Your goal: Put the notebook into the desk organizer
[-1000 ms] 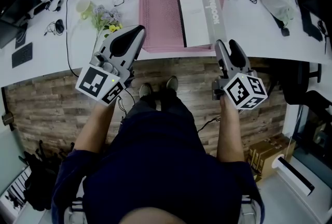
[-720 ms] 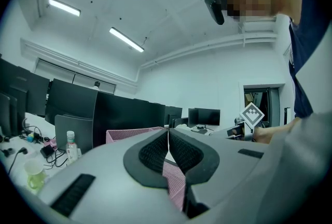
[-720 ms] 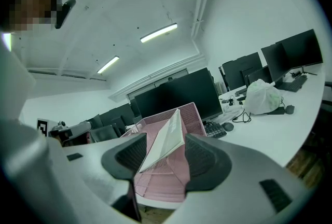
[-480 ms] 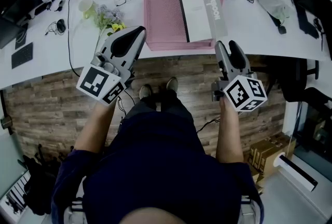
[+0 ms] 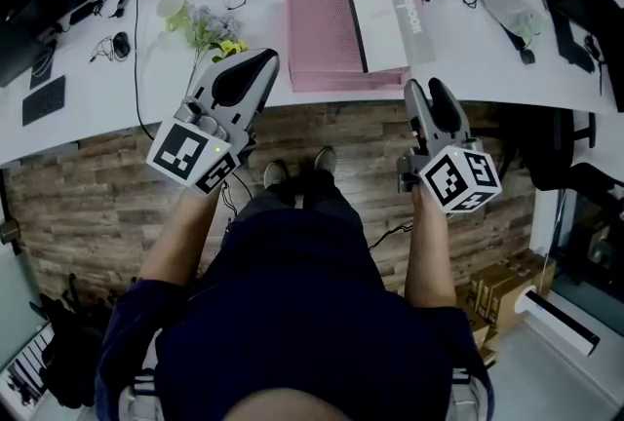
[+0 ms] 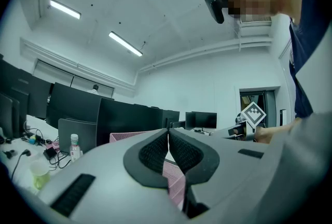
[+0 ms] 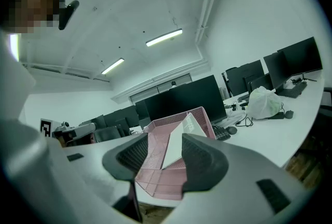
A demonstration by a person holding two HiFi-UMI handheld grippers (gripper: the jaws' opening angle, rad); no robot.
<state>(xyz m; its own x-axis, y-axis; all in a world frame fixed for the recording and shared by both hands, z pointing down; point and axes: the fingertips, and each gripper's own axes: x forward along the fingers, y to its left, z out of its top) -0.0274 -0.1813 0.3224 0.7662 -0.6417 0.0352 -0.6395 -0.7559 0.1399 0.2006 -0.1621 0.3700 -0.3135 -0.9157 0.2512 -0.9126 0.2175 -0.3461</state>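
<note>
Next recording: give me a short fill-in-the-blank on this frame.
The white-and-grey notebook lies tilted in the ____ mesh desk organizer.
The left gripper has its jaws ____, with nothing between them.
The organizer sits on a ____ desk.
Missing words: pink; shut; white.

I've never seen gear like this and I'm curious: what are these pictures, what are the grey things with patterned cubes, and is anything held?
A person holds a claw in each hand; the cubes are part of them. The head view looks down from a camera on the person's head; the two gripper views come from cameras riding on the claws. On the white desk stands a pink organizer with a notebook leaning inside it, flowers nearby. The left claw is shut and empty. The right claw stands apart and is closing, with nothing between its jaws.
</note>
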